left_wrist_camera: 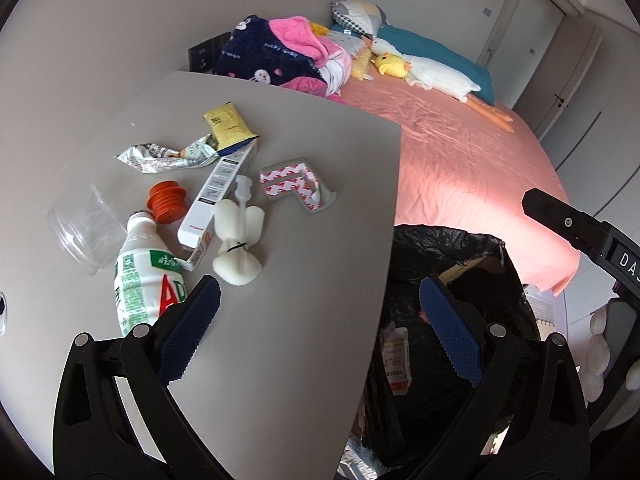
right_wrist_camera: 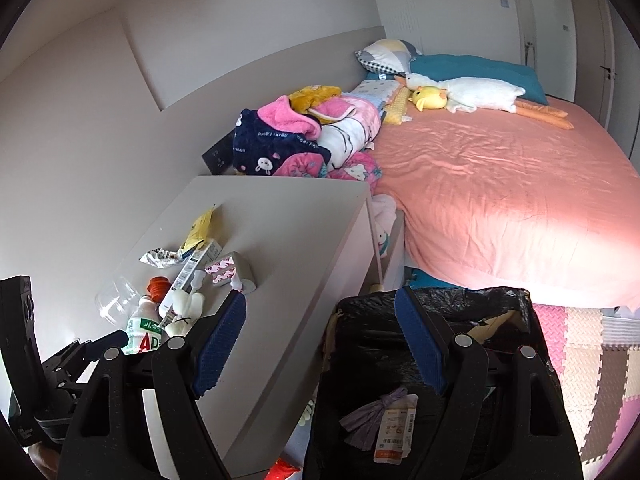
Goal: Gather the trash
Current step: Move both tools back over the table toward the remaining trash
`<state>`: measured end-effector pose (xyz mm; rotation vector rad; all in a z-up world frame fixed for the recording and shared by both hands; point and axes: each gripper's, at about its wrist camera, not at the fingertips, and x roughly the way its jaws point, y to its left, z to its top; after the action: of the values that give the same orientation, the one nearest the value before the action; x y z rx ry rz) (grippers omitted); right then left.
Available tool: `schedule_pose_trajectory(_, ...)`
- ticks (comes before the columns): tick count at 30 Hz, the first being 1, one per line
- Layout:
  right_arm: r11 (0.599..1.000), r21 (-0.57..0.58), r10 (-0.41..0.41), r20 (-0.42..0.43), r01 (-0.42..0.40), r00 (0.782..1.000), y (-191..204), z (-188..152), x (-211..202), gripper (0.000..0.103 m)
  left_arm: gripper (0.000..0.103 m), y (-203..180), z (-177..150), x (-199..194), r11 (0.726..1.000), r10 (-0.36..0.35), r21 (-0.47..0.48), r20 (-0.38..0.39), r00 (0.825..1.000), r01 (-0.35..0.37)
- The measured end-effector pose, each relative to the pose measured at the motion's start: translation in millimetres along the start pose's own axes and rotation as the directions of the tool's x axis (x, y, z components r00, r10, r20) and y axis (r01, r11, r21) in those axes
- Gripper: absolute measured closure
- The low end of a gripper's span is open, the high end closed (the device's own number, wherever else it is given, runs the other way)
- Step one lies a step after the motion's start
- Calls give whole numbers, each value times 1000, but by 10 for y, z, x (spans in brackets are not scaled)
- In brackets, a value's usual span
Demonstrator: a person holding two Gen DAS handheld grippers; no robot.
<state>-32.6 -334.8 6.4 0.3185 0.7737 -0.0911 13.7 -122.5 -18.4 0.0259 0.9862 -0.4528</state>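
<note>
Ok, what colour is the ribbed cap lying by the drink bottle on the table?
Orange; the cap shows best in the left wrist view.

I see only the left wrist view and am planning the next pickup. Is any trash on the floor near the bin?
Observer: Yes. A red item, partly cut off by the frame, lies at the foot of the nightstand, left of the bin.
Operator: And on the bin's other side?
Observer: Foam mats, pink and pale. No trash shows on them.
Operator: Is the right gripper carrying anything?
Observer: No. The right gripper has its jaws open with nothing between them.
</note>
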Motion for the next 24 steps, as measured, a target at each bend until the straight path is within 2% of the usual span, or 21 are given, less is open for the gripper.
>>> schedule_pose_trajectory(13, 994, -80, 62, -103, -71, 993, 428, -25, 512, 25, 6, 660, -126, 70, 986, 92, -138, -40, 995, -97)
schedule_pose_trajectory(24, 985, -150, 59, -178, -87, 982, 704, -3, 982, 25, 7, 1085, -180, 303, 960, 154, -222, -102, 983, -173)
